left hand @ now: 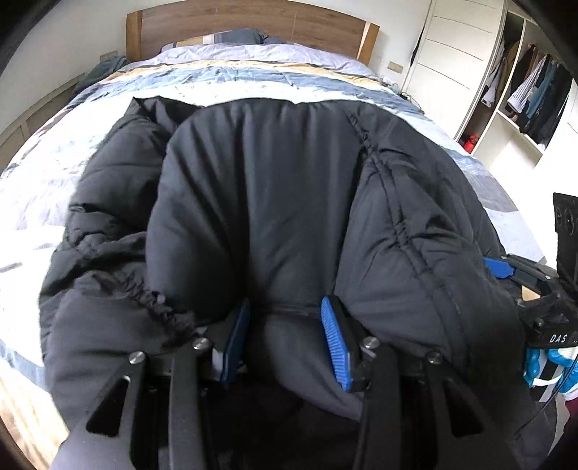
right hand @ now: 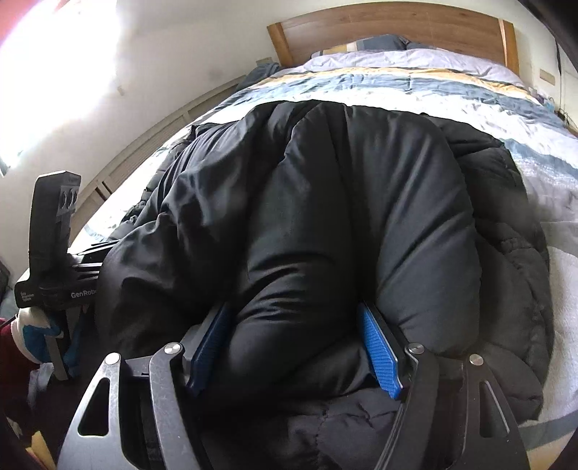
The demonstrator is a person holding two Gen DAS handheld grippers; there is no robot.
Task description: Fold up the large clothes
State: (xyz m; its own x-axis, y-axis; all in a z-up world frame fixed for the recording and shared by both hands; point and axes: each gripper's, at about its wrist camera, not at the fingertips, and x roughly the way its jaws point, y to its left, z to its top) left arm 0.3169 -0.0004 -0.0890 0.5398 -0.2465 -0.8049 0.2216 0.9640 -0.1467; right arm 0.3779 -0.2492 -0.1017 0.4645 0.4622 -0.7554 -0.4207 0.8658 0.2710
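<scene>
Folding was underway: left claw and right claw each clamped padded jacket ahead; next, carry it over the bed.

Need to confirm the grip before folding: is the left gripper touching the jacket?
Touching. The left wrist view shows the jacket bulging between the left gripper's blue pads, pressed against both.

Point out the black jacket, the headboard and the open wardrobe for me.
Jacket [left hand: 260, 202]: left wrist view, puffy middle panel.
Headboard [right hand: 390, 32]: right wrist view, wooden centre board.
Wardrobe [left hand: 505, 119]: left wrist view, white shelf divider beside hanging clothes.
</scene>
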